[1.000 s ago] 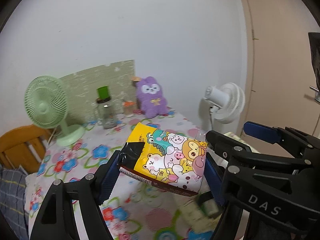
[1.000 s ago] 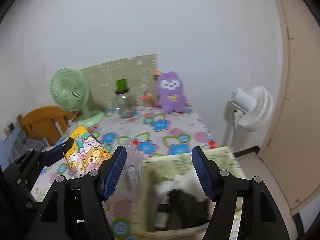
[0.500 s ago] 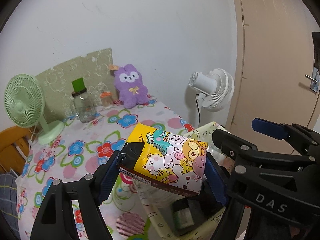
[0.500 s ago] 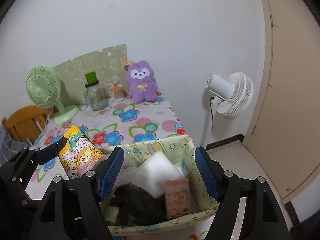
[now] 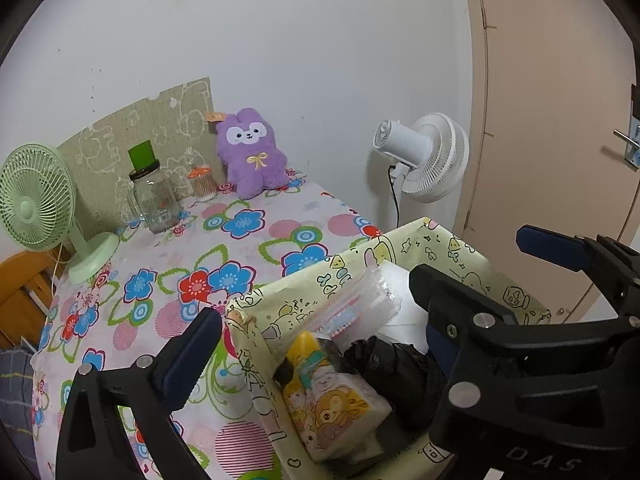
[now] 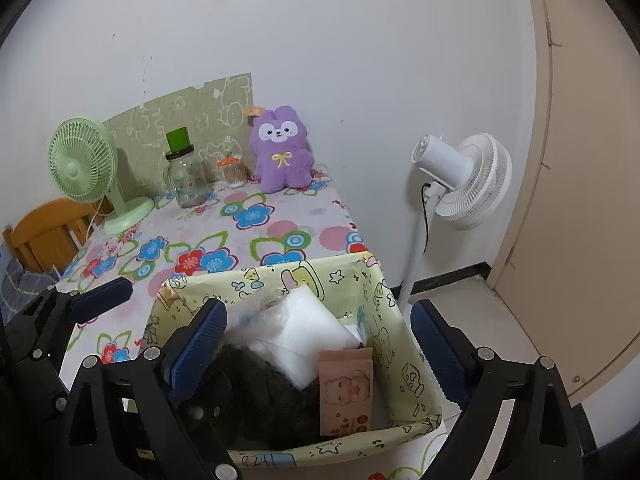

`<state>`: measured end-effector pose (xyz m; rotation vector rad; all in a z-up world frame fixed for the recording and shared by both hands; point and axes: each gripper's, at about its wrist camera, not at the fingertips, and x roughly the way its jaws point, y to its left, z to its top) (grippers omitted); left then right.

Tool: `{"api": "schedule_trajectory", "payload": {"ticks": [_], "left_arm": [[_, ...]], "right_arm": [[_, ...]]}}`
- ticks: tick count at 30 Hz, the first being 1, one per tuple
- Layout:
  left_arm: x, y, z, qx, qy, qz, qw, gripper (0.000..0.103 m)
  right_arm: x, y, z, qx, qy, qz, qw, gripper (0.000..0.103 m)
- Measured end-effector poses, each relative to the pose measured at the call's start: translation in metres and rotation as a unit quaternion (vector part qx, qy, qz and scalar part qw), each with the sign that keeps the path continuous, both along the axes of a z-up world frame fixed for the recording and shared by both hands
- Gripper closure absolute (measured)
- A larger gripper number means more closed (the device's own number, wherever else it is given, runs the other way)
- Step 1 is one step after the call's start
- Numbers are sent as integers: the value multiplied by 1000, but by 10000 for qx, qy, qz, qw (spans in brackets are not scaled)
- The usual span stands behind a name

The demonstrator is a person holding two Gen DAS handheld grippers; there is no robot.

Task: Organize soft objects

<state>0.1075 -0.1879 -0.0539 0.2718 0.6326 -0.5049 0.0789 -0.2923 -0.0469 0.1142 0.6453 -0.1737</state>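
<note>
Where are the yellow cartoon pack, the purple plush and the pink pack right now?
yellow cartoon pack [image 5: 336, 400], left wrist view, on its printed front, inside the fabric bin.
purple plush [image 6: 282, 156], right wrist view, on its belly by the bow.
pink pack [image 6: 347, 394], right wrist view, on its printed face.

Both pictures are bright and even, with soft light that seems to come from above. The white wall [image 5: 280, 40] looks a little grey toward the corners. Shadows are faint: a soft one falls on the wall behind the white fan [image 6: 472, 180], and the inside of the basket [image 6: 340, 276] is darker (the black bundle there shows almost no detail). There is no strong glare. Most things look sharp, but the clear plastic bag [image 6: 256, 316] beside the right gripper's blue pad is smeared. The round lens bends straight lines, so the door frame [image 5: 476, 120] curves. The picture corners are black.
</note>
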Motion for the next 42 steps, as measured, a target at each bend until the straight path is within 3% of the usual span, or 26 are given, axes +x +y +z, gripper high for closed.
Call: {"api": "schedule_trajectory", "payload": {"ticks": [17, 42], "left_arm": [[-1, 7, -5, 199, 106, 139, 9996, 0], [-32, 100, 21, -226, -146, 643, 9976, 0]], "right_arm": [[4, 9, -6, -23, 116, 67, 9999, 7], [-26, 89, 21, -173, -246, 448, 9985, 7]]}}
